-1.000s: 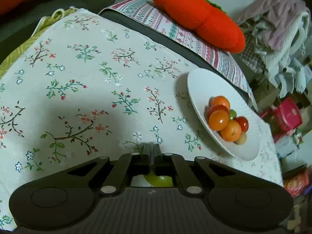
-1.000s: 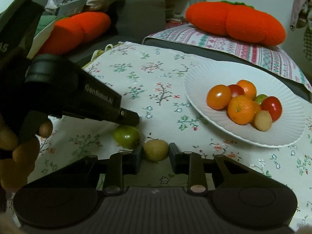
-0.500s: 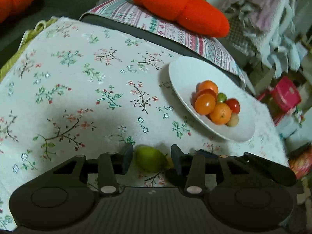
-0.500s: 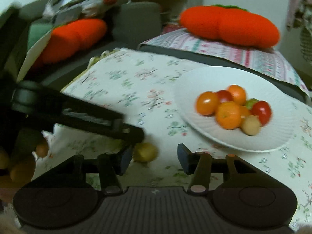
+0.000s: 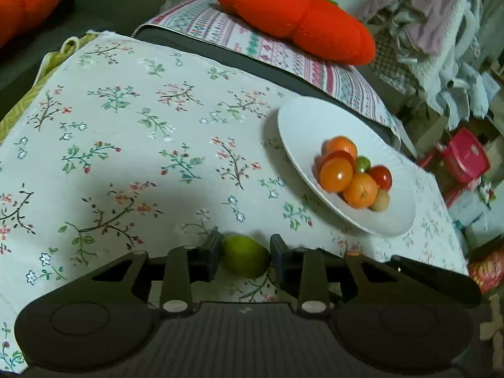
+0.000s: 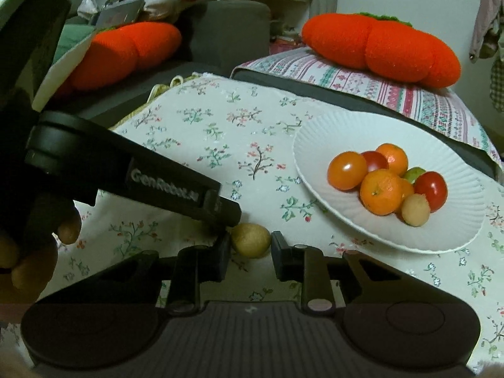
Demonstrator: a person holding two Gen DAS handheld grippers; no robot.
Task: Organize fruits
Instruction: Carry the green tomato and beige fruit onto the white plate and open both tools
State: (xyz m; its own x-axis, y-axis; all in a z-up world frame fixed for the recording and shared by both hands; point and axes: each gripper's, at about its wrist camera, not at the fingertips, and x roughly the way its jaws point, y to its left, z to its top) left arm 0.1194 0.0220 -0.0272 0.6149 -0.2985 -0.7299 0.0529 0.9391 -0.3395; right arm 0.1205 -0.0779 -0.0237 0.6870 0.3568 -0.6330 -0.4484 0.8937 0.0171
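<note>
Left wrist view shows the left gripper [image 5: 245, 253] closing on a green fruit [image 5: 245, 255], right wrist view the right gripper [image 6: 250, 247] clenched on a tan fruit [image 6: 251, 240].

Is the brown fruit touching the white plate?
Apart. The right wrist view shows flowered cloth between the brown fruit and the white plate rim.

Green fruit [image 5: 245, 255] and tan fruit [image 6: 251, 240] lie beside heaped plate [image 6: 453, 170].

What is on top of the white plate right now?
The white plate holds a pile of fruit: orange tomato, red tomato, tangerine, tan fruit, green fruit mostly hidden. Anything beneath is covered.
</note>
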